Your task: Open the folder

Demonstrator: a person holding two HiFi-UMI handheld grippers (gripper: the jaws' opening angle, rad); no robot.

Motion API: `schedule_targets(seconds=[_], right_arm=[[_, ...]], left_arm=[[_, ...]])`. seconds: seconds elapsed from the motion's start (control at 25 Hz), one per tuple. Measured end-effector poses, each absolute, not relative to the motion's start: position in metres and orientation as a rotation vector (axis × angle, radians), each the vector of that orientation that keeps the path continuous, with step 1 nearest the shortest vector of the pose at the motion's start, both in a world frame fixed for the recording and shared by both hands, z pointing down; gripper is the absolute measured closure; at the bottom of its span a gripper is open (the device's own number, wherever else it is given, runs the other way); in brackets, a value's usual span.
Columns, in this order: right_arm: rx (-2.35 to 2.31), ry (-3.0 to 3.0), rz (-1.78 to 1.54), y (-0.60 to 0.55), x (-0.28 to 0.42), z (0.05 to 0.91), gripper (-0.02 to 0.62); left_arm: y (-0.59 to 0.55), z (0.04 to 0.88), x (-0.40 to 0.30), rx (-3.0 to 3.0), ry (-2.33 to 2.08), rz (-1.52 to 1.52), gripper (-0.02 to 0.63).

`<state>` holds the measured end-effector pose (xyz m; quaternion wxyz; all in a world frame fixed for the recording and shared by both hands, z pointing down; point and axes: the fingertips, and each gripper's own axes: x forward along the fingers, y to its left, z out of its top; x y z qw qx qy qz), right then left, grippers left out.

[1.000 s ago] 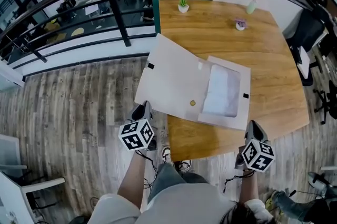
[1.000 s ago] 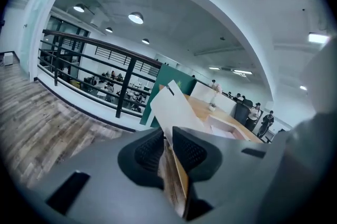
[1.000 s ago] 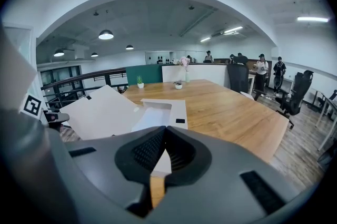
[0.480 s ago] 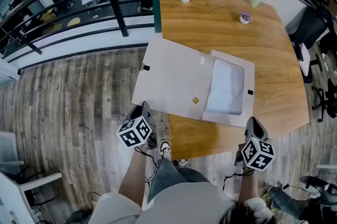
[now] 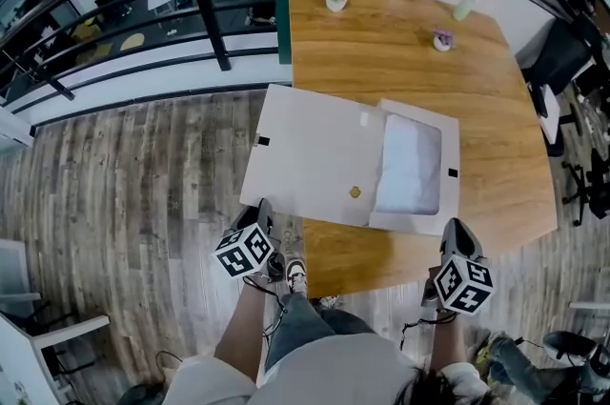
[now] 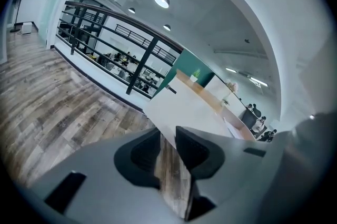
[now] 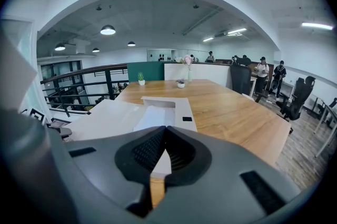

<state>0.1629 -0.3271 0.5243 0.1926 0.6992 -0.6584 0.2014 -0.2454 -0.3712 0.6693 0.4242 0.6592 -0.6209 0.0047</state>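
A flat white cardboard box folder [image 5: 353, 167] is lying open on the long honey-coloured wooden bench [image 5: 400, 60]. Its broad cover [image 5: 300, 151] is resting folded out flat and overhanging the bench's left edge above the grey plank floor [image 5: 124, 193]. Its shallow tray of white sheets [image 5: 410, 163] is facing up towards the bench's near edge. The left tool [image 5: 259, 214] is hanging just off the bench's near left corner, at the cover's loose corner. Its jaws have just been opening and are standing narrowly apart, the pads pressing on nothing. The right tool [image 5: 459, 232] is waiting at the bench's near right edge, jaws together and empty. Judging by this, the opening is looking done, with only the tools' retreat left.
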Motion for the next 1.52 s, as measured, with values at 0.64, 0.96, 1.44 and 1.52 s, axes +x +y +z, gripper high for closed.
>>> schedule_targets(seconds=[0.64,0.96,1.44,1.52], right_arm=[[1.973,-1.909,0.567,-0.330,0.163,0.512,0.594],[1.975,-1.988,0.588,-0.335,0.158,0.506,0.594],[2.077,-2.144,0.434,-0.342,0.170,0.433,0.594],[2.109,-2.149,0.382,-0.339,0.176,0.419,0.594]], left_arm=[[-0.356,0.635,-0.258,1.698,-1.582,-0.061,0.427],[-0.330,0.594,-0.286,1.716,-1.725,0.003,0.416],[-0.375,0.423,-0.211,2.246,-1.798,0.108,0.493],[-0.385,0.403,-0.195,2.297,-1.781,0.081,0.519]])
